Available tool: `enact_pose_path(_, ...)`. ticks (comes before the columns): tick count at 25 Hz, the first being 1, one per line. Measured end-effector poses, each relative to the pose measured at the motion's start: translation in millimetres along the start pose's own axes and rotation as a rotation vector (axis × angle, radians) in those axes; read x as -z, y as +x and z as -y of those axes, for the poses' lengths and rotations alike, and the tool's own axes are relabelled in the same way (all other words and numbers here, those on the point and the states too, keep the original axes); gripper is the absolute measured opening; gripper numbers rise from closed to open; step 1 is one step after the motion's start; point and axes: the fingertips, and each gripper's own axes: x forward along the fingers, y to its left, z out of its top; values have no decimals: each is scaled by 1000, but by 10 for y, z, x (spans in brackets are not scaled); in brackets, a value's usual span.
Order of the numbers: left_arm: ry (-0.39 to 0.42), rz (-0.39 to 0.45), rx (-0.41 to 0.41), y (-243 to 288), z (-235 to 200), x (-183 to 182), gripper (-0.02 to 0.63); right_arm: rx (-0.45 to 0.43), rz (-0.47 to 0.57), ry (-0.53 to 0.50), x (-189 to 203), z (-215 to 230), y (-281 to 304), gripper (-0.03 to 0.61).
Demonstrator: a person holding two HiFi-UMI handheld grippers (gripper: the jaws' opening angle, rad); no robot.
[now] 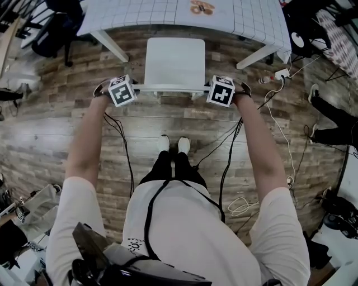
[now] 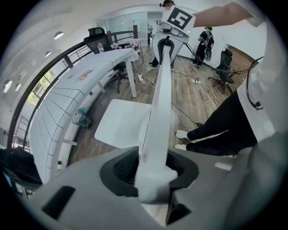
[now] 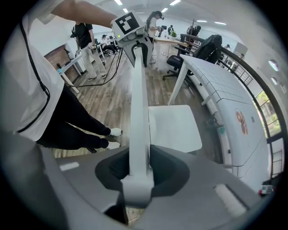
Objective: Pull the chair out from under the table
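A white chair stands in front of the table (image 1: 140, 14), which has a grid-patterned cloth. Its seat (image 1: 174, 60) shows almost whole, just clear of the table's near edge. My left gripper (image 1: 124, 90) is shut on the left end of the chair's top back rail (image 1: 170, 87), and my right gripper (image 1: 220, 91) is shut on the right end. In the left gripper view the rail (image 2: 158, 108) runs out from between the pads to the right gripper (image 2: 167, 42). The right gripper view mirrors this, with the rail (image 3: 138, 108) ending at the left gripper (image 3: 134, 42).
Two slanted white table legs (image 1: 109, 44) (image 1: 257, 56) flank the chair. Cables (image 1: 279, 131) and a power strip (image 1: 281, 74) lie on the wood floor at right. A dark office chair (image 1: 56, 28) stands far left. My white shoes (image 1: 172, 144) are just behind the chair.
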Motion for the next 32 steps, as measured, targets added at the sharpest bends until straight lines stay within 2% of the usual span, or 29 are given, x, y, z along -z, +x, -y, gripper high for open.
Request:
enact_pose_path(5,12,7,7,-16,345,86,132,-13,23,7,23,-390,-11,97)
enact_pose_path(18,40,20,60,-97,1584,344,130,-40,31,11,114,-1617,-32,97)
enact_pose_path(28,69,21,84,-113,2202,483,130,-58,21,32,172,-2272,-55,98)
enact_pose_path(32,59,30,92,-147,2314,505,132,-56,26,52,167,-2420,-54,100)
